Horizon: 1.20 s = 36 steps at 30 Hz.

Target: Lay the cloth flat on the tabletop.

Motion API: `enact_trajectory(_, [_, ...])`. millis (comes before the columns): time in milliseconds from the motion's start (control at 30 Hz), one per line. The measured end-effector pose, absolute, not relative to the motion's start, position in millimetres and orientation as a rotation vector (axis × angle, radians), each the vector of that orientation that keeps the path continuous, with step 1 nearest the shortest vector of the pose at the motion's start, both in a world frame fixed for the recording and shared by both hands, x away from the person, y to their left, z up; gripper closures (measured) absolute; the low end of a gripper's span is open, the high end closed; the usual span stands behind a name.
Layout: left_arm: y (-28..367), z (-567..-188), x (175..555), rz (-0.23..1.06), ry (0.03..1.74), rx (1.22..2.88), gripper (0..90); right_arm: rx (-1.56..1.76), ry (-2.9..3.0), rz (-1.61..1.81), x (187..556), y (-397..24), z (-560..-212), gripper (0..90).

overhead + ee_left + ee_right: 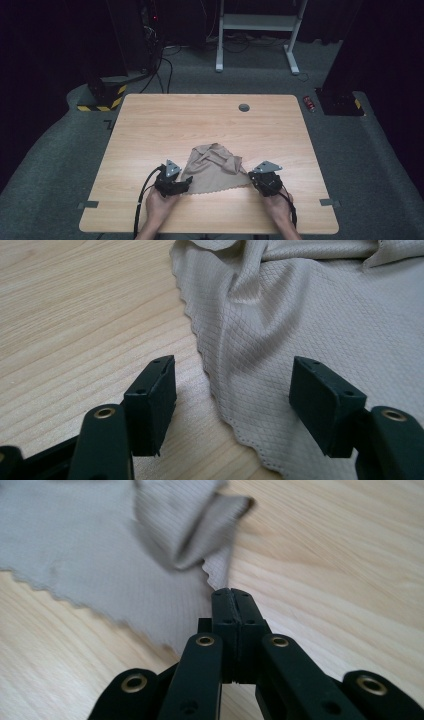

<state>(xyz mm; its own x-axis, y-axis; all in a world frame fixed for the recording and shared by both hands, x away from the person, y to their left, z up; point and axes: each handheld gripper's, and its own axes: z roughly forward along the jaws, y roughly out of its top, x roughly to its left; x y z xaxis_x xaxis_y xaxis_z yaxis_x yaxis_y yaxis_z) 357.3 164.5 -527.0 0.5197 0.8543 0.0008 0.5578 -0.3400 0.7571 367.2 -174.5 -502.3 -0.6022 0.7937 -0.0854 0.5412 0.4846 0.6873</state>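
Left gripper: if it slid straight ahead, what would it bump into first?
Probably the beige cloth. The left gripper stands open over the cloth's scalloped edge, so the cloth would likely slip between its jaws.

The cloth (pixel 310 325) is a matt beige fabric with a fine diamond weave and a scalloped edge. The worktop (pixel 165 125) shows pale wood grain, smooth with a slight sheen. The right gripper (pixel 233 597) looks like matt black plastic with brass-coloured rivets.

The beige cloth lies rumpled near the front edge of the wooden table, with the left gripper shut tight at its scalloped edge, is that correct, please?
Not quite. The left gripper is open: in the left gripper view its jaws stand wide apart, astride the scalloped edge of the beige cloth without pressing on it. The rest holds: the cloth lies rumpled near the front edge of the wooden table.
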Motion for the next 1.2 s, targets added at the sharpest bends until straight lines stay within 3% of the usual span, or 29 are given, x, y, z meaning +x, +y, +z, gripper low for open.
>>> enact_trajectory(533, [164.3, -527.1, 357.3, 0.525, 1.143, 2.044, 33.3, 1.029, 2.395, 0.907, 356.8, -164.6, -508.2, 76.8])
enact_trajectory(900, [164.3, -527.1, 357.3, 0.524, 1.147, 2.042, 33.0, 1.010, 2.468, 0.918, 341.9, -163.0, -513.1, 89.0])
enact_trajectory(1033, [164.2, -527.1, 357.3, 0.524, 1.147, 2.041, 33.0, 0.988, 2.500, 0.922, 332.4, -162.1, -512.1, 88.5])
enact_trajectory(1200, [164.3, -527.1, 357.3, 0.523, 1.148, 2.041, 33.0, 0.995, 2.460, 0.940, 336.5, -159.0, -506.1, 79.4])
